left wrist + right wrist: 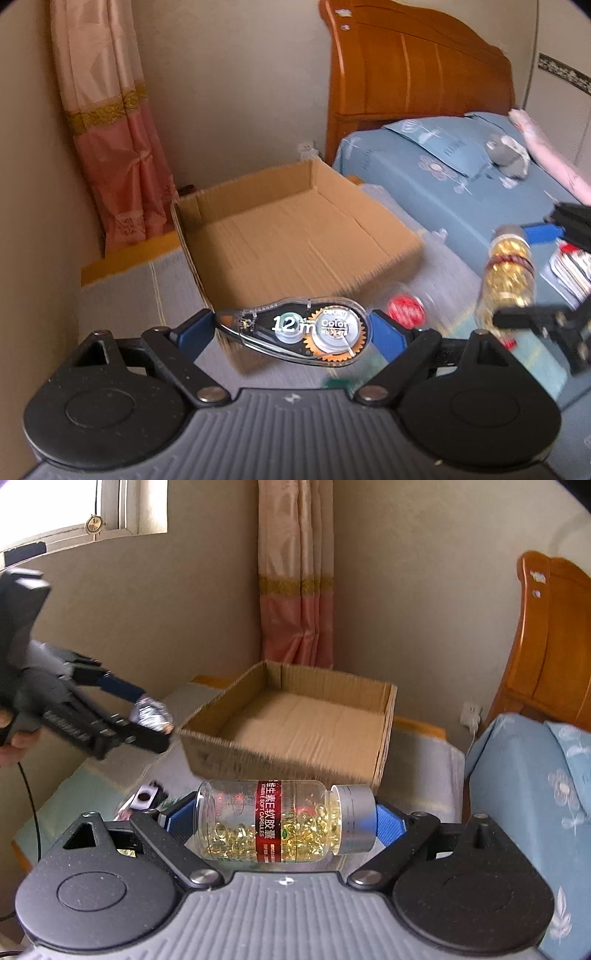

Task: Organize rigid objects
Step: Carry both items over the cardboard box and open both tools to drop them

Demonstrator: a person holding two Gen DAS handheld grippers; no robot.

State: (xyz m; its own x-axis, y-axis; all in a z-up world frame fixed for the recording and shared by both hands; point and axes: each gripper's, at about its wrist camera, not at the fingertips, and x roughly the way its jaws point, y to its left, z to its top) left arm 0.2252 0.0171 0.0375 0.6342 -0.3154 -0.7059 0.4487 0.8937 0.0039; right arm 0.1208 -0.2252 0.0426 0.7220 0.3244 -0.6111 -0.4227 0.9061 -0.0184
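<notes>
My left gripper (291, 328) is shut on a clear correction tape dispenser (295, 328), gripped end to end between the blue pads, just in front of the near wall of an open cardboard box (295, 240). The right wrist view shows the left gripper (147, 712) at the left, above the box's near left corner, with the dispenser (151, 712) seen end on. My right gripper (284, 821) is shut on a clear capsule bottle (273, 823) with a silver cap, held lengthwise before the box (306, 720). In the left wrist view the right gripper (517, 275) holds the bottle (508, 273) at the right.
The box stands on a low surface under a pale cloth (122, 295), in the corner by a pink curtain (110, 147). A red-lidded item (405, 310) and a small dark object (146, 797) lie on the cloth. A bed with a blue sheet (424, 192) and a wooden headboard (406, 74) is at the right.
</notes>
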